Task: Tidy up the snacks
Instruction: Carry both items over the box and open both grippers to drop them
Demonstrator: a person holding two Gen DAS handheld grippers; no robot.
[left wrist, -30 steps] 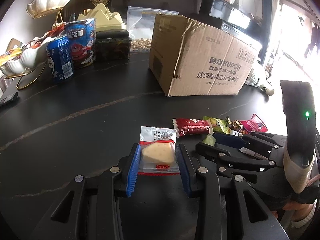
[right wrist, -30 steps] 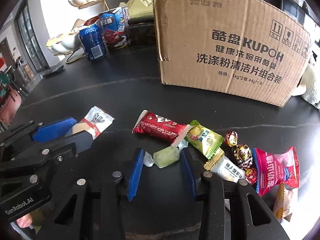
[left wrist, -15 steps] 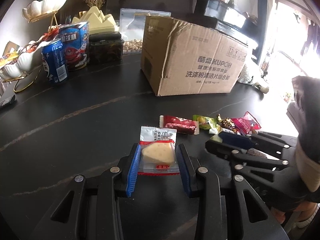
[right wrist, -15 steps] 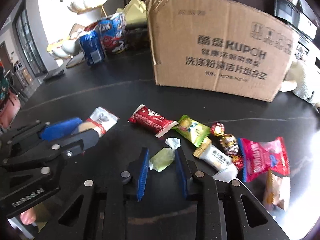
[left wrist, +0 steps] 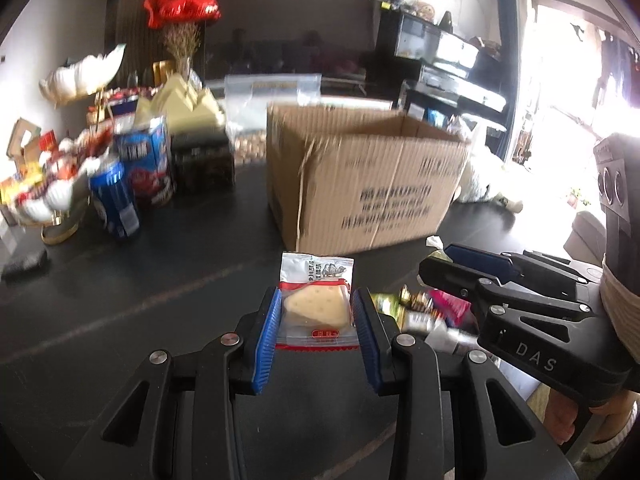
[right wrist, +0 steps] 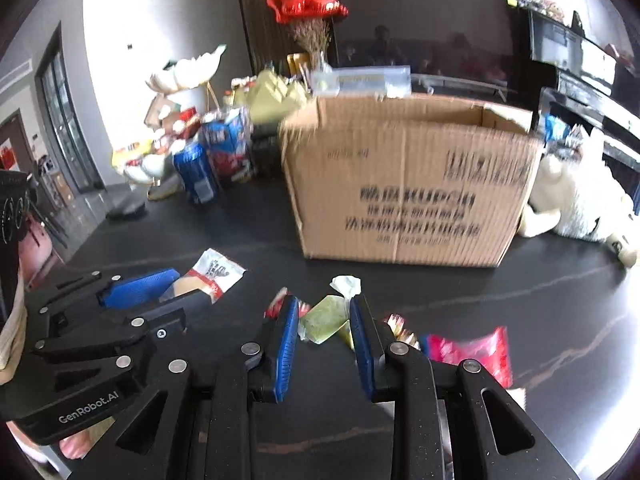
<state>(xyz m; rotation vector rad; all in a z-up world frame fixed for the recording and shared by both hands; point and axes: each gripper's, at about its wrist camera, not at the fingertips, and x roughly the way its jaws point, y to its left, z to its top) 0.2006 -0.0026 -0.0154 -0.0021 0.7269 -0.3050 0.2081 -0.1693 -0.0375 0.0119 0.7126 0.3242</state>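
My left gripper (left wrist: 316, 304) is shut on a clear cheese-wedge snack packet (left wrist: 316, 302) with red trim, held above the black table. My right gripper (right wrist: 324, 316) is shut on a pale green wrapped candy (right wrist: 322, 318), also lifted. Each gripper shows in the other's view: the right one (left wrist: 460, 268), the left one with its packet (right wrist: 208, 276). An open cardboard box (left wrist: 368, 184) stands straight ahead, also in the right wrist view (right wrist: 404, 184). Several loose snacks (left wrist: 424, 308) lie on the table below, including a red packet (right wrist: 468, 350).
A blue can (left wrist: 114, 204), a blue snack tub (left wrist: 148, 164) and a white shell-shaped tiered stand (left wrist: 80, 76) crowd the back left. A dark box (left wrist: 202, 160) and a clear bag of nuts (left wrist: 260, 96) sit behind. A white plush toy (right wrist: 576, 204) lies right of the box.
Both grippers have risen from the table with their snacks and moved toward the box. The right gripper closed on the green candy and lifted it off the pile.
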